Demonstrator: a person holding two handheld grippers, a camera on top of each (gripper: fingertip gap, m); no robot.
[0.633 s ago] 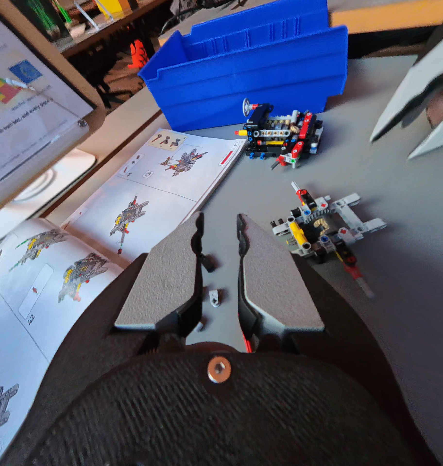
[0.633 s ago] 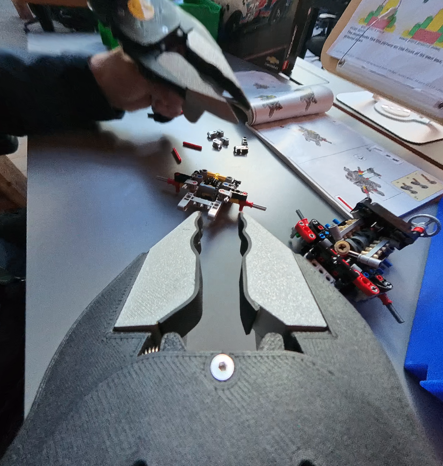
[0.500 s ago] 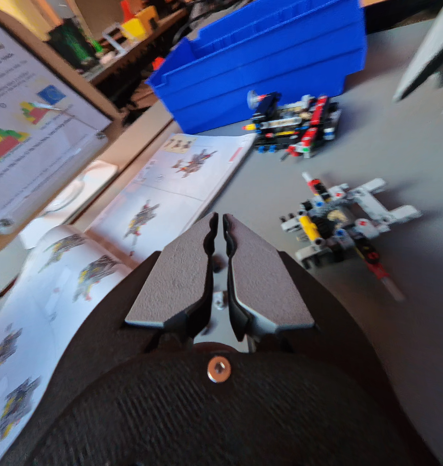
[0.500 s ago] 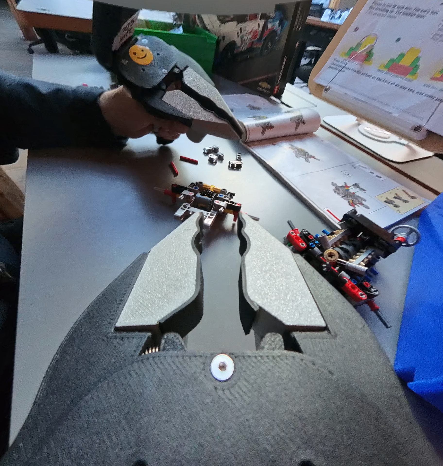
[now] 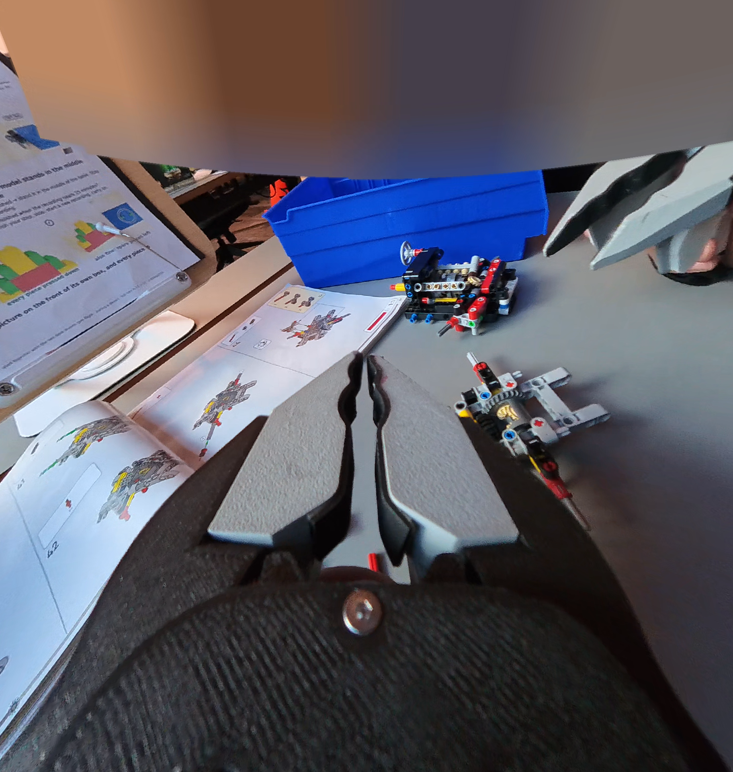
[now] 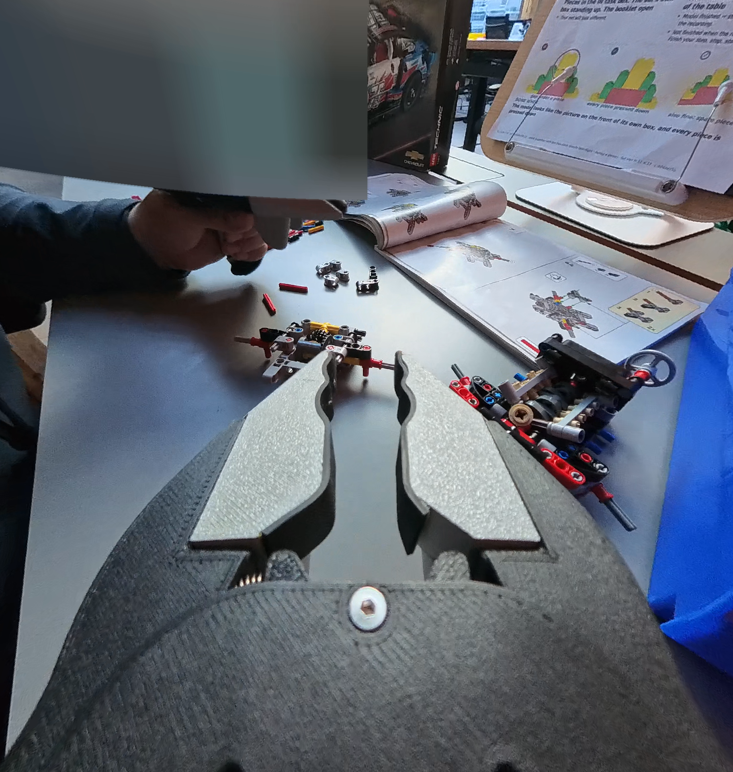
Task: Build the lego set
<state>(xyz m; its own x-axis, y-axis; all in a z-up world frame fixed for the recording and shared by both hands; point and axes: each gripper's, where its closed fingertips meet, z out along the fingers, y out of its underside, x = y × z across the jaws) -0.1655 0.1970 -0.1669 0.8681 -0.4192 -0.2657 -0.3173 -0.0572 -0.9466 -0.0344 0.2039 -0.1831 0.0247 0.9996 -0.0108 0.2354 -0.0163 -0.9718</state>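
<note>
Jaws of the left gripper are closed, their wavy tips all but meeting, and they hang above the grey bench at the edge of the open instruction booklet. Low between the fingers we glimpse a small red piece lying on the bench. Just to the right of this gripper sits the small grey axle assembly, with its gear, yellow and red parts and two pale prongs pointing away from us.

Jaws of the right gripper stand open with only bench showing between them. Their tips are close against the near side of that same small assembly: the left fingertip overlaps its grey corner in our view, and the thin axle past its red connector reaches towards the right fingertip. We cannot tell whether either finger touches it. We judge those protruding axle ends slender and easy to nudge.

Right of these jaws lies the larger black and red chassis assembly with its small grey steering wheel, beside the blue bin. Beyond the small assembly lie two loose red axles and a cluster of grey and black connectors, near the hand that carries the left gripper
</note>
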